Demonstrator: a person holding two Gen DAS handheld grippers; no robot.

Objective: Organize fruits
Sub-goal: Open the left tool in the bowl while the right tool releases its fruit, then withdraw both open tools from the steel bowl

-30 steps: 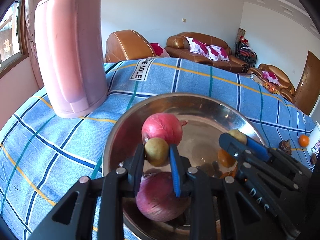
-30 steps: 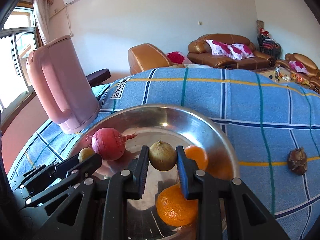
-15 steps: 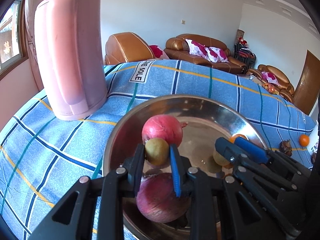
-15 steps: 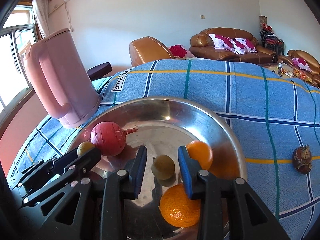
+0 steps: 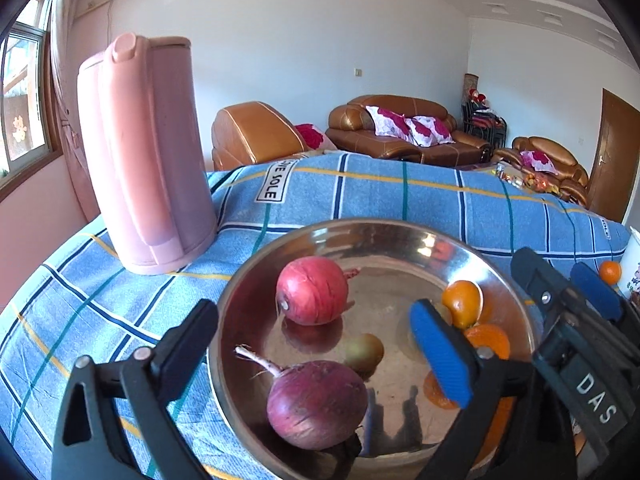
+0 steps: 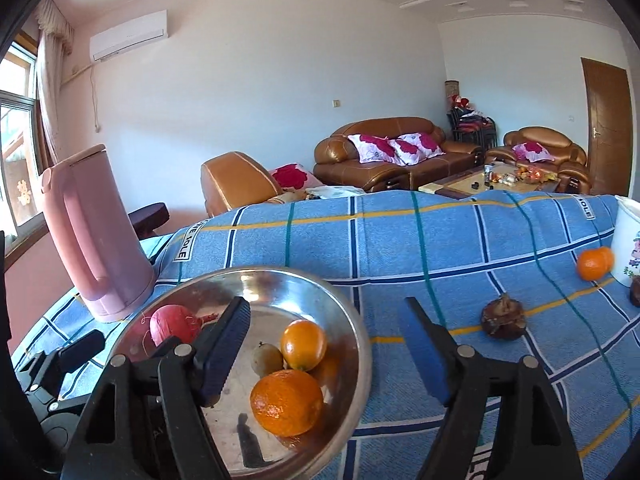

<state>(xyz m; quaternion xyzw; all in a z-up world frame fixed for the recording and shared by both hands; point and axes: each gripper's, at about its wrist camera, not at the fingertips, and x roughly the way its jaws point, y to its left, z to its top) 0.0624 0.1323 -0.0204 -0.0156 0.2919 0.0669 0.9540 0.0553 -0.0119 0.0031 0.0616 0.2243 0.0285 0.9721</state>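
A blue checked cloth point(image 6: 400, 248) covers the desk, brown sofas point(image 6: 384, 156) behind. Left to right: pink kettle point(image 5: 144, 156), steel bowl point(image 5: 400, 236) holding red onions point(image 5: 312, 290), oranges point(image 6: 286, 402) and small greenish fruits point(image 5: 364, 352), loose orange point(image 6: 592, 264). Both grippers' jaws gape, empty.

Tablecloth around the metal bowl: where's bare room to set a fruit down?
Free: the tablecloth stretch between the bowl rim and the brown fruit, plus the wide band beyond the bowl toward the sofas. Crowded: the far right corner, where an orange sits by the white cup, and the left side, taken by the pink kettle.
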